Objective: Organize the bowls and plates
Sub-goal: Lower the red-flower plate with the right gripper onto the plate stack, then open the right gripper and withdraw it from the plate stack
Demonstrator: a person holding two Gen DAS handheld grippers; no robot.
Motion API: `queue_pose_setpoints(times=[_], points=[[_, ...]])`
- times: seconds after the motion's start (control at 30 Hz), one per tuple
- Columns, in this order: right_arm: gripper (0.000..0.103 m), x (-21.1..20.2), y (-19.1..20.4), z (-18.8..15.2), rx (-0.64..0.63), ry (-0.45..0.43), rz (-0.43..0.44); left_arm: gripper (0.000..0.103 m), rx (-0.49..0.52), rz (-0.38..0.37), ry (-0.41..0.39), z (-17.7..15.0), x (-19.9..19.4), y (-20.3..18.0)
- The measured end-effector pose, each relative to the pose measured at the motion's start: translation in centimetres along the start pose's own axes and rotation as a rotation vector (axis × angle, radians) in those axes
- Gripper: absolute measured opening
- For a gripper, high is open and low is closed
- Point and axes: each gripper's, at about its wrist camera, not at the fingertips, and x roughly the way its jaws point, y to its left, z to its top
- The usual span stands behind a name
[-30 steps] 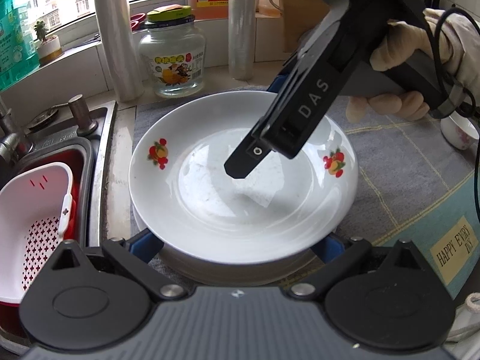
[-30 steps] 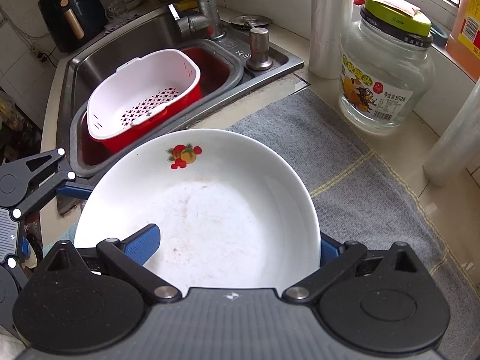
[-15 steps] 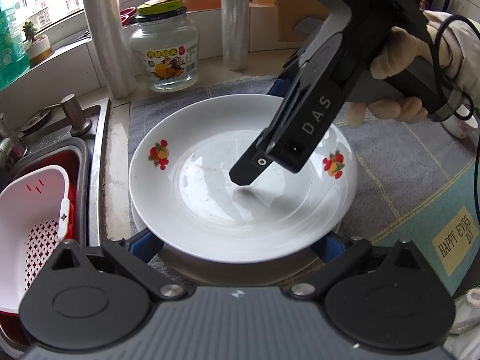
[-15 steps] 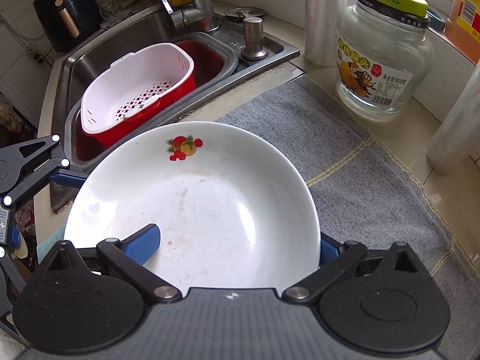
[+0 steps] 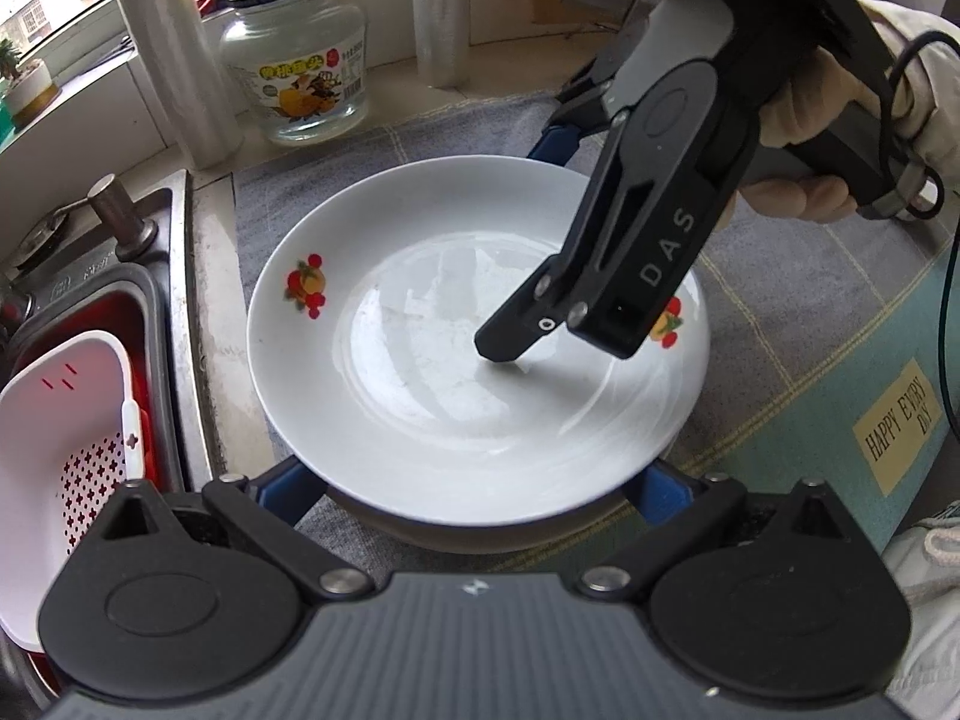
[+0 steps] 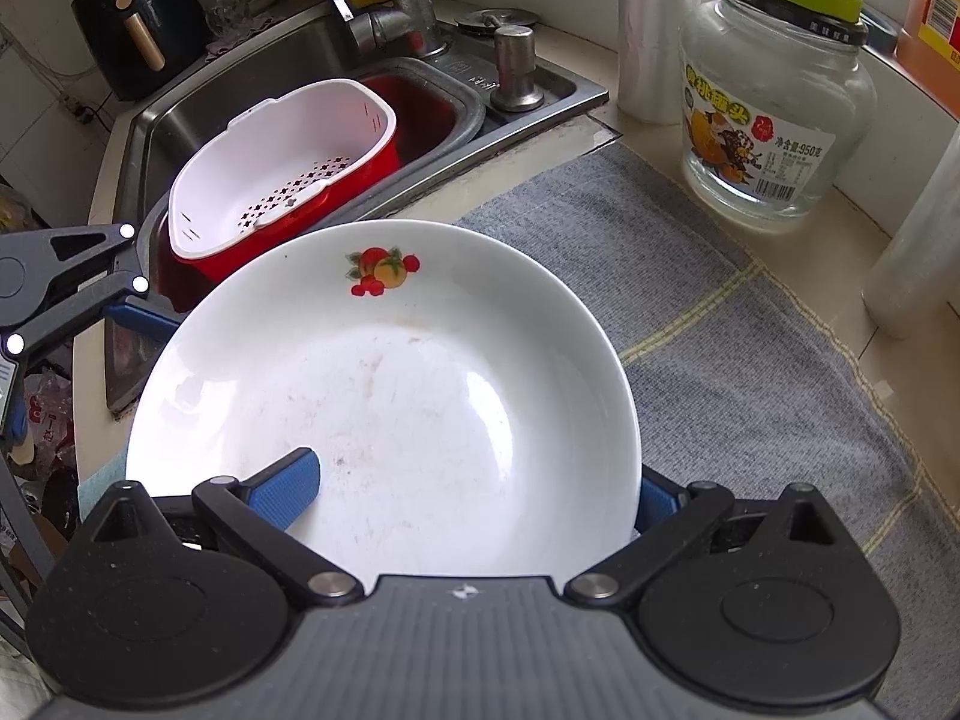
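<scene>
So, from your left wrist view, the white plate (image 5: pixel 456 360) with the fruit prints sits on the grey mat (image 5: pixel 798 324) beside the sink (image 5: pixel 174 300), and a darker rim under its near edge suggests it rests on top of other plates — how many you cannot tell. Your left gripper (image 5: pixel 474 489) has its blue pads spread wide on either side of the plate's near rim, open and not squeezing anything. Your right gripper (image 5: pixel 573 180) reaches in from the far side with one black arm slanting over the plate; its blue tip shows at the far rim. From the right wrist view, one blue finger (image 6: pixel 288 486) lies over the plate (image 6: pixel 384 408) inside its rim and the other peeks out beyond the right edge, so the jaws straddle the rim — whether they pinch it or have let go, you cannot tell. The white basket (image 6: pixel 282 168) in the red tub, the glass jar (image 6: pixel 774 108) and the plastic rolls (image 6: pixel 657 30) stand apart from the work. As a judgement, this plate looks placed or nearly so; no bowls show up here, so that part of the sorting likely remains.
</scene>
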Motion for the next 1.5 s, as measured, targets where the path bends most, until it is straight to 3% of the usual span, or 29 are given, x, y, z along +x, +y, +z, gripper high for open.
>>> queue_pose_setpoints(times=[0.57,0.97,1.2,1.3,1.4,1.5], points=[[0.103,0.0,-0.3,-0.2,0.018,-0.007,0.017,0.103,0.049,-0.034,0.124,0.6,0.3,0.7],[0.103,0.1,-0.1,-0.1,0.013,-0.005,0.008,0.103,0.053,-0.028,0.127,0.1,0.5,0.7],[0.103,-0.2,0.3,-0.4,-0.016,0.001,-0.014,0.102,0.121,0.037,0.078,-0.9,0.0,-0.1],[0.103,-0.8,0.5,-0.9,-0.03,-0.008,-0.037,0.102,0.105,0.053,0.059,-1.7,-0.3,0.1],[0.103,-1.7,0.9,-1.3,-0.053,-0.03,-0.075,0.102,0.064,0.059,0.003,-2.6,-1.2,0.3],[0.103,-2.5,1.6,-1.8,-0.085,-0.059,-0.145,0.102,0.021,0.096,-0.103,-3.6,-2.7,0.5]])
